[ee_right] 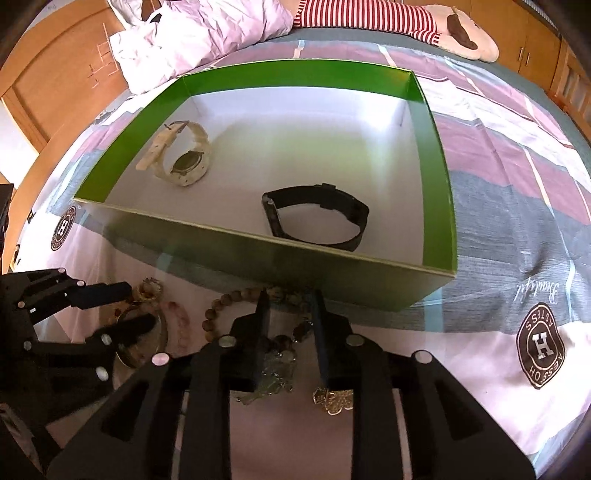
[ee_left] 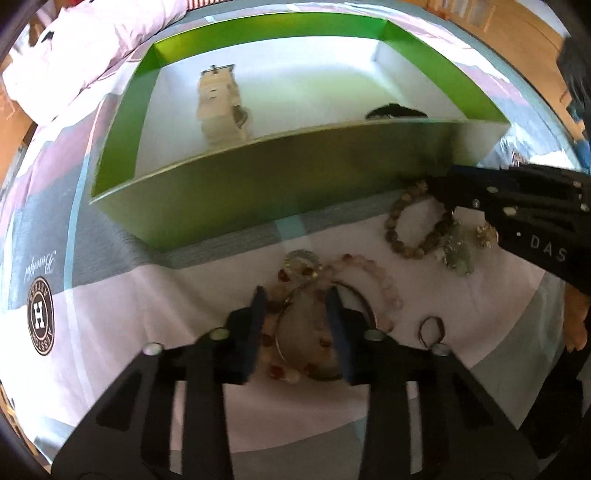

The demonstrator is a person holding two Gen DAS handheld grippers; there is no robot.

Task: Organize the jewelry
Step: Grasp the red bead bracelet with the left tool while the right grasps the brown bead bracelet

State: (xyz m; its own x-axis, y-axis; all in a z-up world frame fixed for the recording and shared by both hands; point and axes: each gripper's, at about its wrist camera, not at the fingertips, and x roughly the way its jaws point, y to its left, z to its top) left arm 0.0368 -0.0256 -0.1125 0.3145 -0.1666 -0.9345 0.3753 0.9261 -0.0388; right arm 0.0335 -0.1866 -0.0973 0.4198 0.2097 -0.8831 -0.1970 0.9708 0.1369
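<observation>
The left tool (ee_left: 297, 317) points steeply down at the bed (ee_left: 110, 314), just over a heap of jewelry. Its jaws stand narrow. One finger is against a strand of amber beads (ee_left: 275, 371) and the other is over the rim of a metal bangle (ee_left: 364, 304). Both pieces lie between the pads, but I cannot tell whether the pads press on them. A pink bracelet (ee_left: 388, 280) curls round the far side of the bangle, and a clear glassy ring (ee_left: 301, 260) lies just beyond the fingertips. A small dark ring (ee_left: 432, 330) lies alone to the right of the heap.

The right tool (ee_right: 291, 314) also points down, beside the left one, and its jaws are slightly parted. A brown bracelet (ee_right: 214, 314) runs across the gap at its tips, and bare sheet shows between the pads, so it grips nothing. Under its fingers lies a green jade pendant (ee_right: 273, 376), and a gold charm (ee_right: 332, 398) lies just beside that.

All these pieces lie on the sheet near the front wall of the green box (ee_left: 258, 192), which stands open on the bed. On the box's white floor a black watch (ee_right: 317, 218) sits close to the front wall, towards the right side. A cream watch (ee_right: 184, 158) lies nearer the far left corner, well apart from it.

Past the box a pale rumpled quilt (ee_right: 192, 33) is heaped at the far edge of the bed, with a red-striped plush toy (ee_right: 369, 14) beside it.
</observation>
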